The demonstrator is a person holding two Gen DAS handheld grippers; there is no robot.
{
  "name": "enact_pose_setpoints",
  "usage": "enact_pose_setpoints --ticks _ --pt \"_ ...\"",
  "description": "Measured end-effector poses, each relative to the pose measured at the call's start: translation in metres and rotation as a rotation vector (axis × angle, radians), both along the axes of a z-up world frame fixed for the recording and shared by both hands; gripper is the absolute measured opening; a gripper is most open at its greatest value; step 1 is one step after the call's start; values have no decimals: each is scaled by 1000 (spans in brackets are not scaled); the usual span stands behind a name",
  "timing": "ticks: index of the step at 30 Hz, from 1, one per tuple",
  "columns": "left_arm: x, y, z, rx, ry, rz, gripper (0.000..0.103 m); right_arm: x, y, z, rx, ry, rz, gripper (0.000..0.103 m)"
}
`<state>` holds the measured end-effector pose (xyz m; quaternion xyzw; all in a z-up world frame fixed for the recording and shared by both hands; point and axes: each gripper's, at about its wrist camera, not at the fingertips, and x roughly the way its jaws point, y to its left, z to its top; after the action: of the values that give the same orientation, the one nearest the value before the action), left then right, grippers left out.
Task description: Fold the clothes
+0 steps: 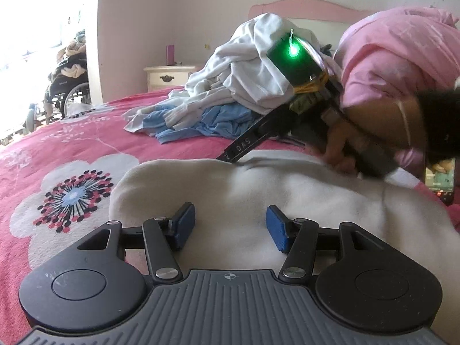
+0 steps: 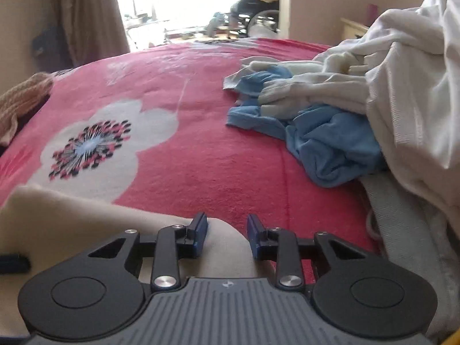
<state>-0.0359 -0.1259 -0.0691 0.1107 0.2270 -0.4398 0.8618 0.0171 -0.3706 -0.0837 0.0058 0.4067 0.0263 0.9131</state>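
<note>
A cream garment (image 1: 258,189) lies spread on the pink flowered bedspread (image 1: 86,143). My left gripper (image 1: 230,225) hovers over its near part, open, with nothing between the blue pads. The other gripper (image 1: 233,155), with a green light on its body, touches the garment's far edge, held by a person's hand (image 1: 339,146). In the right wrist view my right gripper (image 2: 227,237) is open over the rounded edge of the cream garment (image 2: 72,221), nothing held. A heap of white clothes (image 2: 402,92) and a blue garment (image 2: 330,143) lies beyond.
A person in a pink top (image 1: 402,66) leans over the bed. A phone (image 1: 441,178) lies at the right. A bedside cabinet (image 1: 169,77) and a wheelchair (image 1: 66,86) stand beyond the bed. A knitted beige piece (image 2: 20,100) sits at the left.
</note>
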Motion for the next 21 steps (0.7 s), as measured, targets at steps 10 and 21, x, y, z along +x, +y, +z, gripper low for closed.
enact_pose_setpoints --ticks 10,21 --pt "42 -2 0 60 -8 53 56 4 8 -6 -46 -30 2 32" --pt "70 16 -3 -47 209 20 55 6 13 3 -95 -18 33 32"
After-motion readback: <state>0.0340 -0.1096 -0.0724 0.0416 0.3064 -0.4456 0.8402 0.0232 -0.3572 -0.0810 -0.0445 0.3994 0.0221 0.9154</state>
